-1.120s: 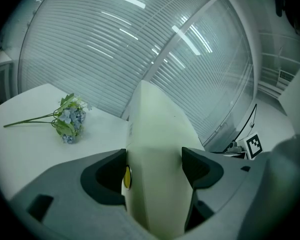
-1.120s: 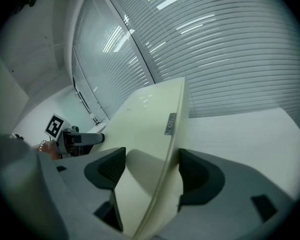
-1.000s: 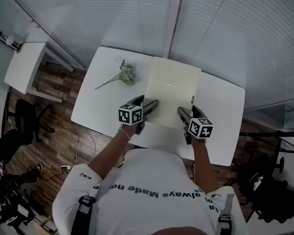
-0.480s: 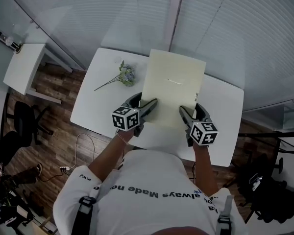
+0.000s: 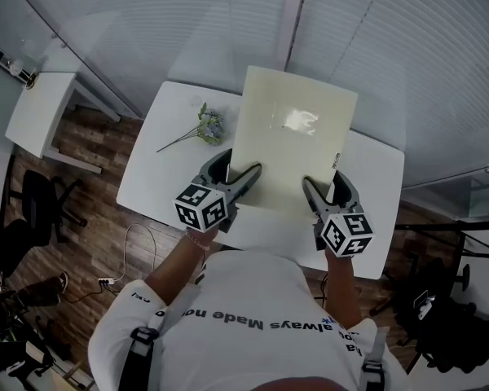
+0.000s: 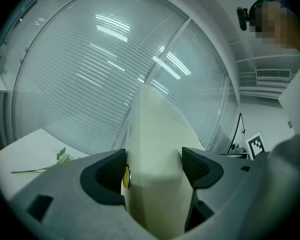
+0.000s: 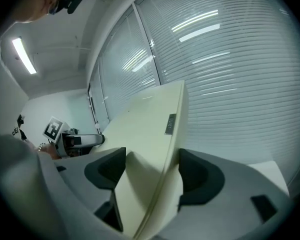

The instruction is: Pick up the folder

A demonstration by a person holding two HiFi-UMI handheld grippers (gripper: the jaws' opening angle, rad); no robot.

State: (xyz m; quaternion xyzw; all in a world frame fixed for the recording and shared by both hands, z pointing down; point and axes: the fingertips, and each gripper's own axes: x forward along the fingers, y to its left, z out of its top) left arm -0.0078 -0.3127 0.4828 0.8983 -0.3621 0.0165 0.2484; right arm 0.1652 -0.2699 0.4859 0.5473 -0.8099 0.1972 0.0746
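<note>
A pale cream folder (image 5: 293, 137) is held above the white table (image 5: 159, 165), its far edge tilted up toward the blinds. My left gripper (image 5: 241, 170) is shut on the folder's near left corner. My right gripper (image 5: 326, 184) is shut on the near right corner. In the left gripper view the folder (image 6: 155, 144) fills the gap between the dark pads (image 6: 112, 170) of the left gripper (image 6: 154, 168). In the right gripper view the folder (image 7: 145, 129) runs edge-on through the right gripper (image 7: 149, 170), with a small label on its spine.
A sprig of flowers (image 5: 208, 126) lies on the table's left part. Window blinds (image 5: 187, 23) stand close behind the table. A small white side table (image 5: 41, 108) and a dark chair (image 5: 41, 198) stand on the wooden floor at left, with equipment at right (image 5: 448, 316).
Both grippers have risen with the folder in them. The folder has lifted off the table and tilted up, and now looks larger in the head view.
</note>
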